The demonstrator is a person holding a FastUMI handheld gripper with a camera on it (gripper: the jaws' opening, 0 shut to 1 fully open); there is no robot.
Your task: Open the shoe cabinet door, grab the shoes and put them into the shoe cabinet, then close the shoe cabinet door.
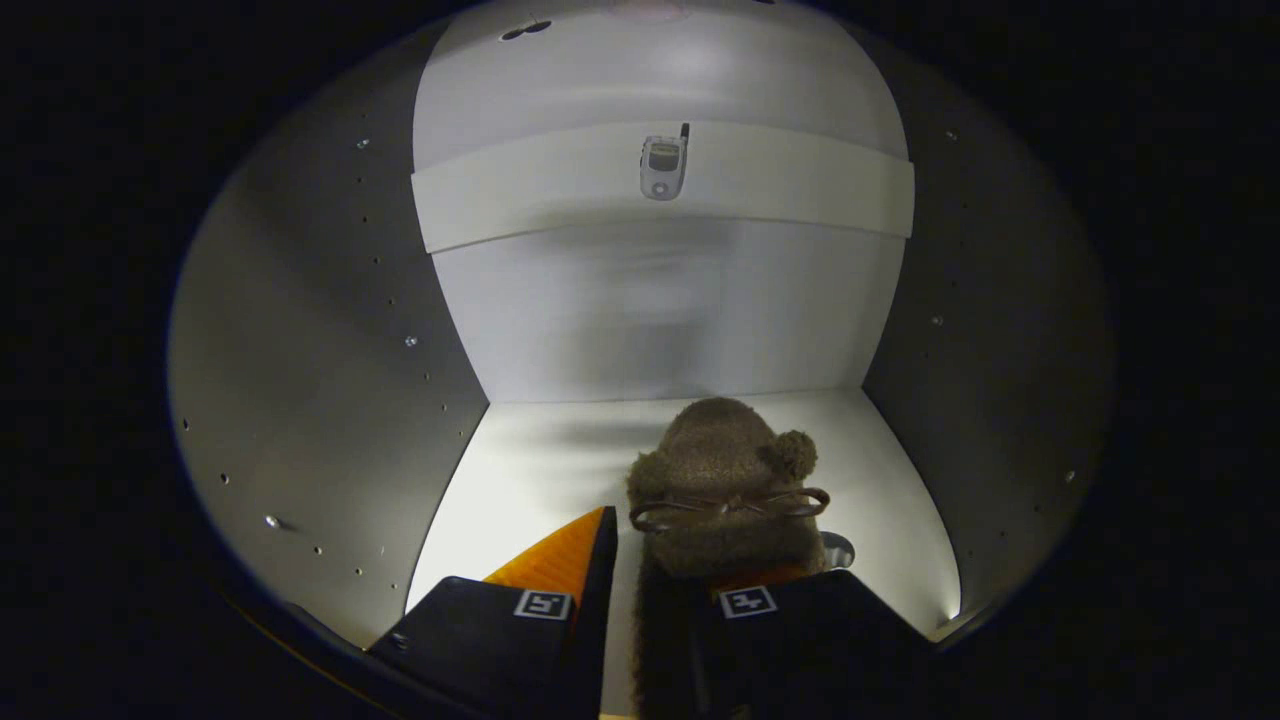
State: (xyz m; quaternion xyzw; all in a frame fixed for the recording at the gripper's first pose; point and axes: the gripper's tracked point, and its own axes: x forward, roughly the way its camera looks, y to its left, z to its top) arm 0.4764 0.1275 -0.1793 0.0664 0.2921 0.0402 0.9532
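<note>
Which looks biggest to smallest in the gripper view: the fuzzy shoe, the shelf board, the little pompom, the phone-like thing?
1. Shelf board, spanning the cabinet.
2. Fuzzy shoe, though nearness to the camera enlarges it; it sits by the open gripper.
3. Phone-like thing and pompom look alike; unranked.

I face a white back panel point(660, 320) at twelve o'clock, with a white shelf point(800, 190) crossing it higher up. Grey side walls point(330, 380) dotted with peg holes stand at nine and three o'clock. The floor board point(520, 460) toward six is brightly lit.
</note>
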